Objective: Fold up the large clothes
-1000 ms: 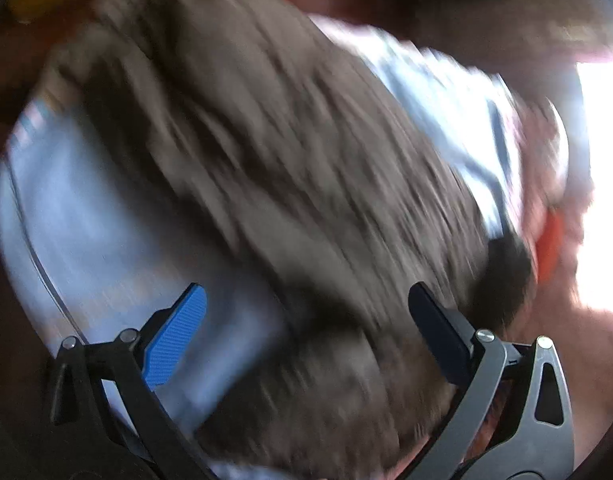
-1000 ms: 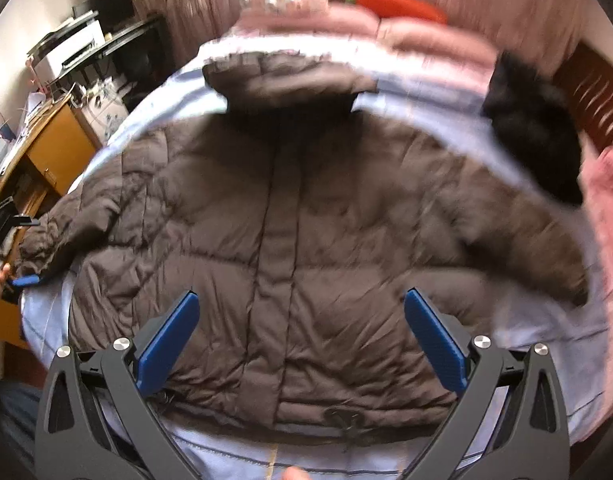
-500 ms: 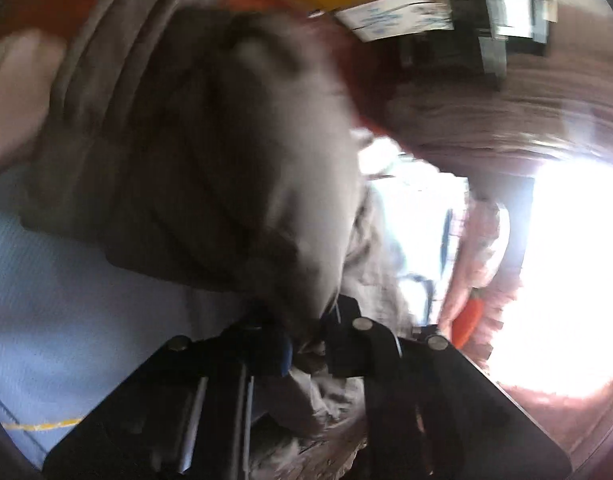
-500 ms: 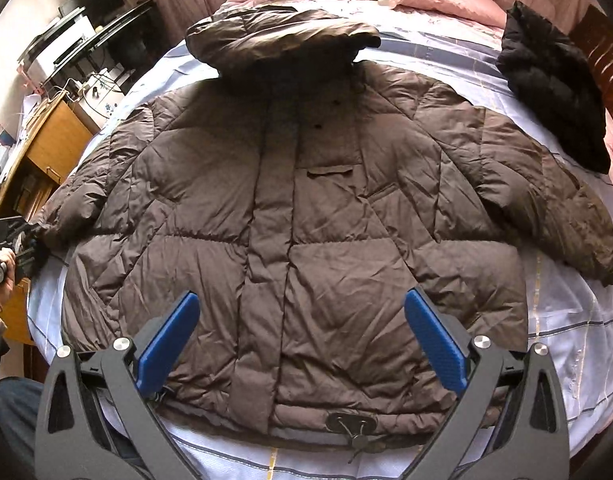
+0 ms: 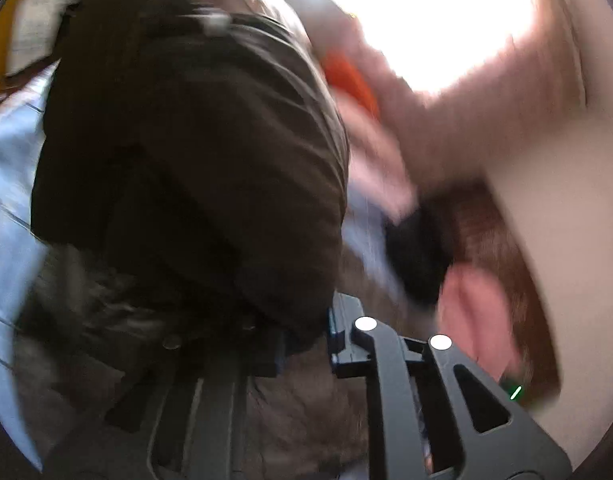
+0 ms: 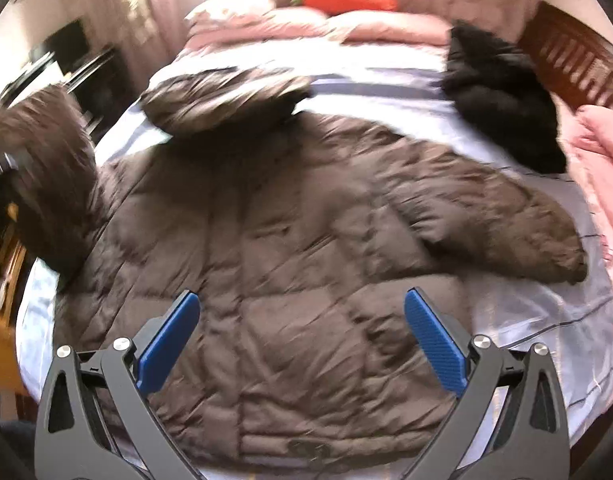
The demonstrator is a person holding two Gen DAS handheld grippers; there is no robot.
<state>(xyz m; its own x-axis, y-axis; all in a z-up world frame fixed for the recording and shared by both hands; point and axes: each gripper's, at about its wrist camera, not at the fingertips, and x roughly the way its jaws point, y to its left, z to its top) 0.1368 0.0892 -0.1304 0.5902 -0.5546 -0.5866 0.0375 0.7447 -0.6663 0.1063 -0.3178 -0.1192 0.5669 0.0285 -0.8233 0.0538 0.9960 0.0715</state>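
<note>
Brown puffer jacket [image 6: 306, 248]: bulky, soft, slippery; my left gripper [image 5: 302, 344] pinches its sleeve [image 5: 210, 184], jaws easing apart; right gripper [image 6: 302, 344] wide, empty

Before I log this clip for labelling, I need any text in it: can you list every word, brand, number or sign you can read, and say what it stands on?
None can be read.
brown puffer jacket: no label or brand shows.
black garment: no print shows.
papers on the yellow cabinet: too blurred to read.
small metal snap on the lifted sleeve: too blurred to tell whether it is marked.
</note>
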